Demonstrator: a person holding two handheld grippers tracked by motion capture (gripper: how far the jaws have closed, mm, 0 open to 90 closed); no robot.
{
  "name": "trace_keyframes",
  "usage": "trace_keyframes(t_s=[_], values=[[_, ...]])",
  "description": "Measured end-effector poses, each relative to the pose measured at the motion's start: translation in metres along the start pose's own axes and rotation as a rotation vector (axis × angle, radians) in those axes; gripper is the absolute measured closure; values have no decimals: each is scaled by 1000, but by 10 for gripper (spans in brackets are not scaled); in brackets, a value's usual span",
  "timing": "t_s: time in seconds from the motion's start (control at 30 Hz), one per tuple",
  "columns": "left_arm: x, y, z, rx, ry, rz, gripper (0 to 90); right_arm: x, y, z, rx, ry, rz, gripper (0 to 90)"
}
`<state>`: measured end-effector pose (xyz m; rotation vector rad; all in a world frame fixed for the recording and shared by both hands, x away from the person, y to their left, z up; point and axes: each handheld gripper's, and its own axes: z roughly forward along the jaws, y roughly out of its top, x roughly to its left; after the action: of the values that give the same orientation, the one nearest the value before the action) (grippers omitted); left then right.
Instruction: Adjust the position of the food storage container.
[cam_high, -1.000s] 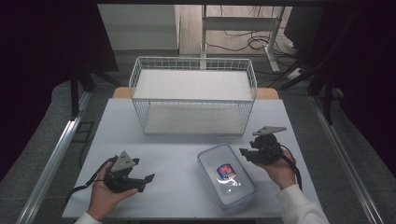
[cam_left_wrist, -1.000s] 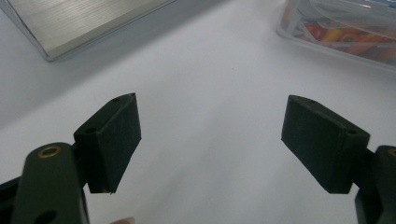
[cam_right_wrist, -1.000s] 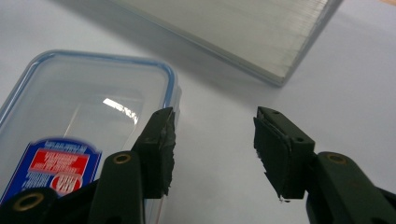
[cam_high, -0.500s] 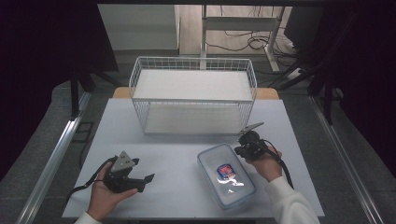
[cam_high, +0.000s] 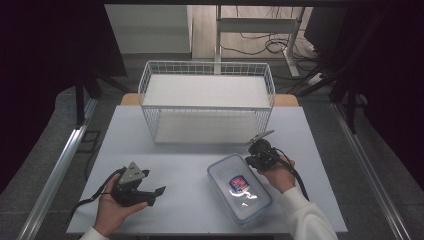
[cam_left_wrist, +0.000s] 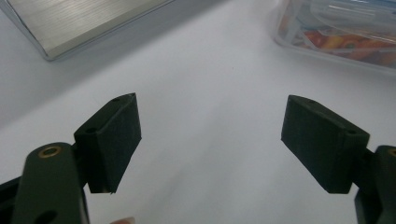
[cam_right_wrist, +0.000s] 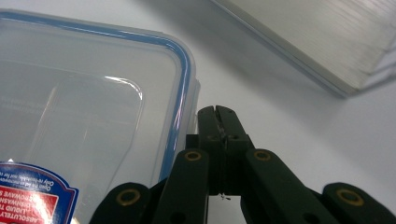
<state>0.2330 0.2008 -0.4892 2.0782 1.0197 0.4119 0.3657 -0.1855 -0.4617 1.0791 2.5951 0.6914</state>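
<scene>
A clear lidded plastic container with a blue seal and a red and blue label lies on the white table, right of centre. My right gripper is at its far right corner. In the right gripper view the gripper is shut, its tips just beside the lid's edge with nothing seen between them. My left gripper rests in a hand at the front left, apart from the container. Its jaws stand wide open over bare table, with the container farther off.
A white wire basket with a shelf stands at the back middle of the table. Its base shows in both gripper views. Metal rails run along both sides of the table, and cables lie on the floor behind.
My right gripper has moved left and a little away from me, up to the container's far right corner. The left gripper has hardly shifted.
</scene>
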Motion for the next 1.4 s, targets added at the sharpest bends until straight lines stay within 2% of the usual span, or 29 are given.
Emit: trace_keyframes(t_s=[0.27,0.4,0.43,0.83,0.97,1.03,1.13,1.17,1.2,1.4], values=[[1,0,-1,-1,2,4,197,17,18,11,5,27,-55,892],[1,0,-1,-1,6,7,197,28,27,17,0,41,-87,892],[1,0,-2,0,8,8,197,34,30,19,-2,50,-108,892],[1,0,-2,-1,10,6,196,58,43,28,-20,96,-179,892],[2,0,-2,-2,10,7,197,61,43,28,-38,80,-215,892],[2,-1,-3,-2,11,7,196,59,41,24,-61,81,-205,892],[2,-1,-3,1,14,10,196,53,37,10,-101,83,-178,892],[2,-1,-3,2,14,11,196,50,32,-1,-121,87,-160,892],[2,-1,-3,3,14,11,196,50,32,-1,-121,87,-160,892],[2,-1,-3,3,12,12,196,46,4,-40,-171,140,-132,892]])
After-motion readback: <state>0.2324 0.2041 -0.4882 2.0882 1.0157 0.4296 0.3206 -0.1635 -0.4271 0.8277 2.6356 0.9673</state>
